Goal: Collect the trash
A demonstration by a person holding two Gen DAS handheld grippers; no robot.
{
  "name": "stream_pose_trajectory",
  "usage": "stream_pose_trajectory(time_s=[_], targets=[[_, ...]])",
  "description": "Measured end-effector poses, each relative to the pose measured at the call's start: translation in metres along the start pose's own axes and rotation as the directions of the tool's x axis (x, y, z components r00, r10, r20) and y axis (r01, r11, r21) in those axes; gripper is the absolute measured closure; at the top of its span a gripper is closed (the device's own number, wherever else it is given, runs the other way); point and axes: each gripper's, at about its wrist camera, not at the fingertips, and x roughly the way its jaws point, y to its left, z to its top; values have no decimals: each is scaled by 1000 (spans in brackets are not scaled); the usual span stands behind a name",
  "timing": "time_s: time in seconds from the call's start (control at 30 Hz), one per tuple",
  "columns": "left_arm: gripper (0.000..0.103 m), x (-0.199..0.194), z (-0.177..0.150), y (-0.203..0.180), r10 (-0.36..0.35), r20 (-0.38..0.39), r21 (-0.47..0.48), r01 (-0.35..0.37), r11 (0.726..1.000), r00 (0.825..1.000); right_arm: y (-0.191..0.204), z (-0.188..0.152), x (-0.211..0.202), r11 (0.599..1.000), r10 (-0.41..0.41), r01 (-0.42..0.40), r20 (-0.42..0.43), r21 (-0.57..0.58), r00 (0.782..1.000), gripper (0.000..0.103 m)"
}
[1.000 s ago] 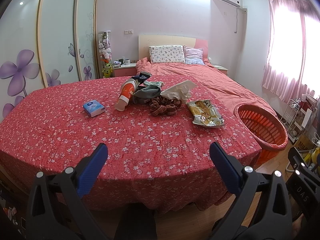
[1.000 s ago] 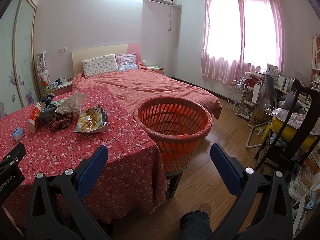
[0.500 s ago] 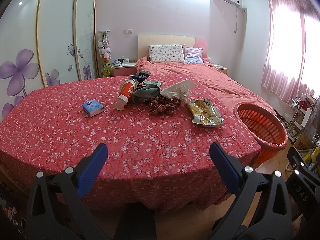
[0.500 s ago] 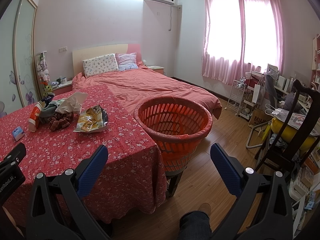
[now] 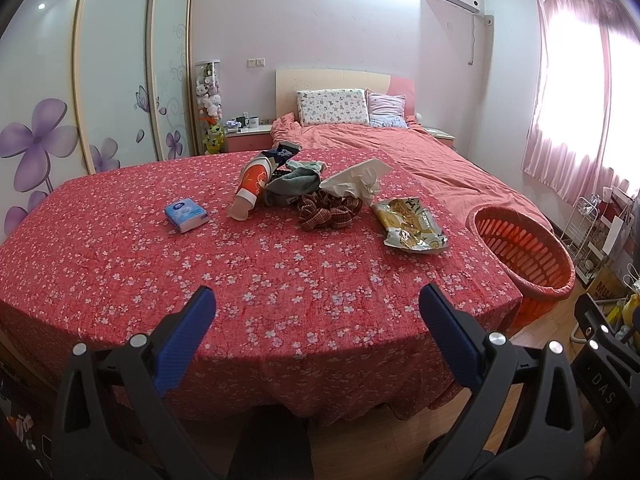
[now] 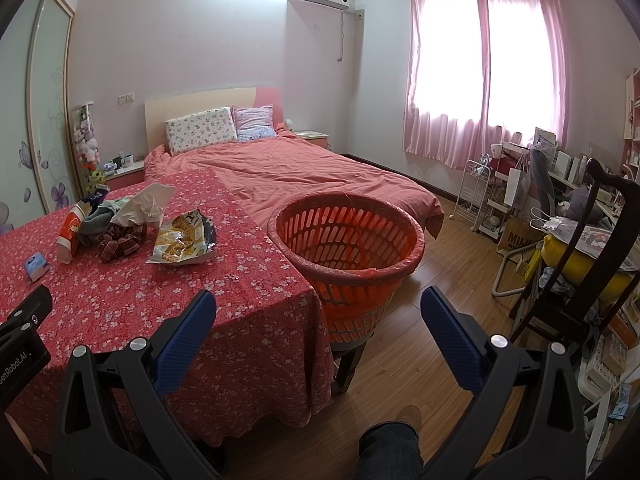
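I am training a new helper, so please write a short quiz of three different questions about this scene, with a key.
1. True or false: the snack bag already lies inside the basket.
2. Which item on the table lies farthest from the basket? A. tissue pack B. snack bag C. crumpled tissue
3. Fill in: the left gripper and the right gripper are both ____ and hold nothing.

Key: 1. False, it lies on the table. 2. A. 3. open.
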Motion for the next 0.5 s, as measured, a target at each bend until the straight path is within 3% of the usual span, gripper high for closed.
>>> stream_pose_trajectory(time_s=[0.5], targets=[[4,1,0,1,0,-1,0,0,1000,1000,-1,0,0,1000,0,0,0,0,1000,2]])
